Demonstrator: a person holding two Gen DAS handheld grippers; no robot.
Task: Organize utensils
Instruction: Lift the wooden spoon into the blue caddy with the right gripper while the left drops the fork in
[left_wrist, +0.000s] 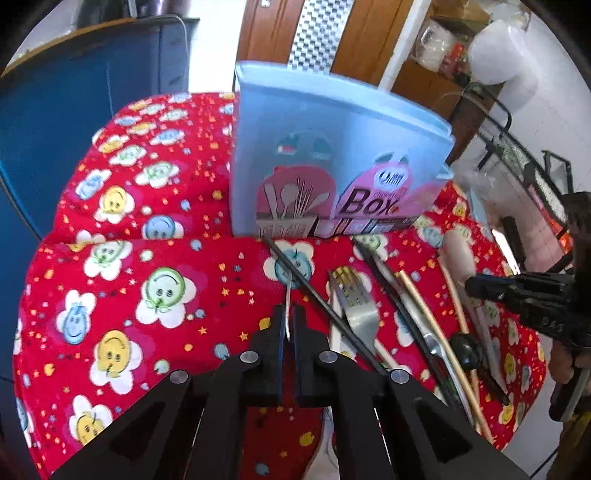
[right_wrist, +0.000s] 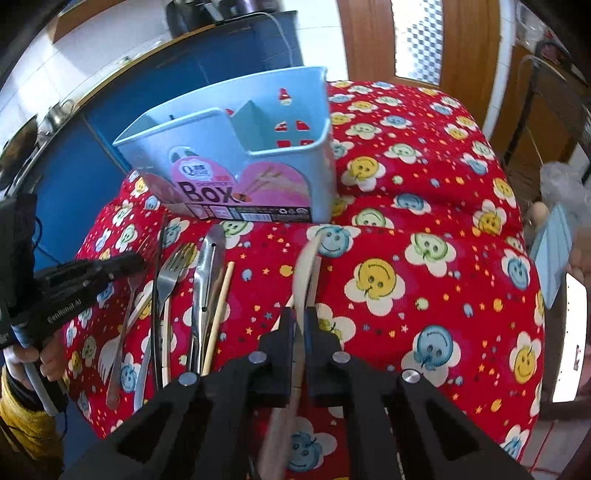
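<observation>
1. two grippers each hold something: the left gripper (left_wrist: 289, 325) pinches a thin metal utensil (left_wrist: 287, 299), and the right gripper (right_wrist: 301, 325) pinches a pale spoon (right_wrist: 306, 273).
2. the blue box (right_wrist: 236, 155) stands just ahead on the red cloth (right_wrist: 424, 240).
3. lift each one high, tip it down, and drop it in a slot gently.

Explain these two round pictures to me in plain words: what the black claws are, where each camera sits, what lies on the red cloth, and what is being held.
The black claws are two hand-held grippers, each carrying a wide-angle camera looking forward along its fingers. One picture comes from the left gripper, which is shut on a thin metal utensil. The other comes from the right gripper, shut on a pale wooden utensil. On the flowered red cloth stands a light blue utensil box with compartments. In front of it lie a fork, metal tongs, a chopstick and other cutlery.
</observation>
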